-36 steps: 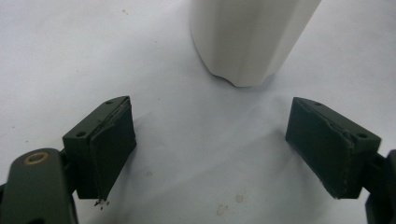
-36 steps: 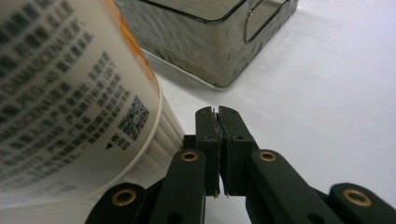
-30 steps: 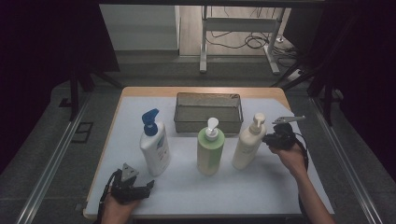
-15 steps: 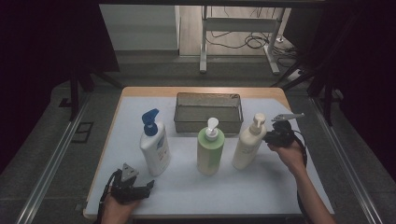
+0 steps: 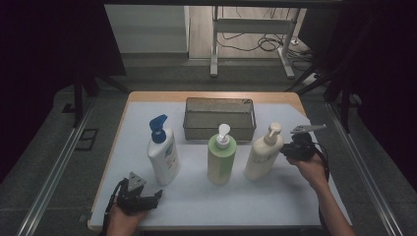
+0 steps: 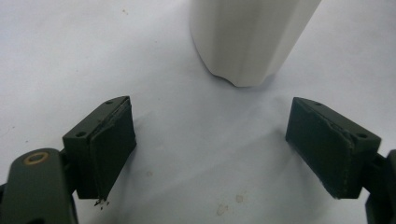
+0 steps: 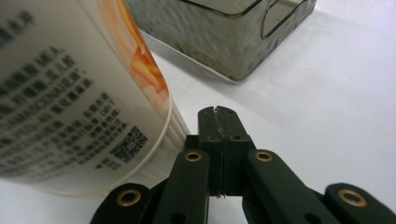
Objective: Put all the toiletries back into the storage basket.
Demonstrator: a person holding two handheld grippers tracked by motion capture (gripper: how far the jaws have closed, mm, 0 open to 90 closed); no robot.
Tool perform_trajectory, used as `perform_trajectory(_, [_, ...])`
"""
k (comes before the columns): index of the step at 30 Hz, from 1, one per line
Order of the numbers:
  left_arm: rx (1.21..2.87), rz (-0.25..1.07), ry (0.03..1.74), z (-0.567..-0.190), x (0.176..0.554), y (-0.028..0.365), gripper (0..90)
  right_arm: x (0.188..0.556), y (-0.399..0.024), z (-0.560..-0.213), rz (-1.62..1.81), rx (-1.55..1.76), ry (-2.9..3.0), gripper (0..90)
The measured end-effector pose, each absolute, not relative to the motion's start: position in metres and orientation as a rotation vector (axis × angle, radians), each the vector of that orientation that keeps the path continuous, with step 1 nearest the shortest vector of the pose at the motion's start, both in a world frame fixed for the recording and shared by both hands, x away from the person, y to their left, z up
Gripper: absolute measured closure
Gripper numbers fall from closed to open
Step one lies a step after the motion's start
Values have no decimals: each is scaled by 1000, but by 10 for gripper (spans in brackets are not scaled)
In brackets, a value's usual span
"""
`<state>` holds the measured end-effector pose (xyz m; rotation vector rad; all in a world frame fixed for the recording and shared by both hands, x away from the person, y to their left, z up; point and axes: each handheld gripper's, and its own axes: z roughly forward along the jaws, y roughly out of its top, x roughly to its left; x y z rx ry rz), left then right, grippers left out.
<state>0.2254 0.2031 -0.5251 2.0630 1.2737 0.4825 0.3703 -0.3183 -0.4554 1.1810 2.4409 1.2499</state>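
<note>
Although compared with a second before, found nearly nothing changed: right gripper [image 5: 287, 150] kept closed and empty, just beside cream bottle [image 5: 260, 157] at right of table [image 5: 275, 206], near side of mesh basket [image 5: 220, 102]. Left gripper [image 5: 147, 199] open, idle. Judged grasp not yet begun.

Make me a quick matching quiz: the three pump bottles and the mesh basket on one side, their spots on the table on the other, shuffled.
1. blue-pump bottle
2. green bottle
3. cream bottle
4. mesh basket

A. beside the shut right gripper
B. behind the bottles
C. nearest the open left gripper
D. middle of the row

Pairs: 1-C, 2-D, 3-A, 4-B
</note>
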Motion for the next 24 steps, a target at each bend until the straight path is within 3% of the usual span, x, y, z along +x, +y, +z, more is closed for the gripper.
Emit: perform_trajectory(24, [2063, 483, 1275, -525, 225, 203, 152, 322, -328, -460, 1257, 1120, 2451, 880])
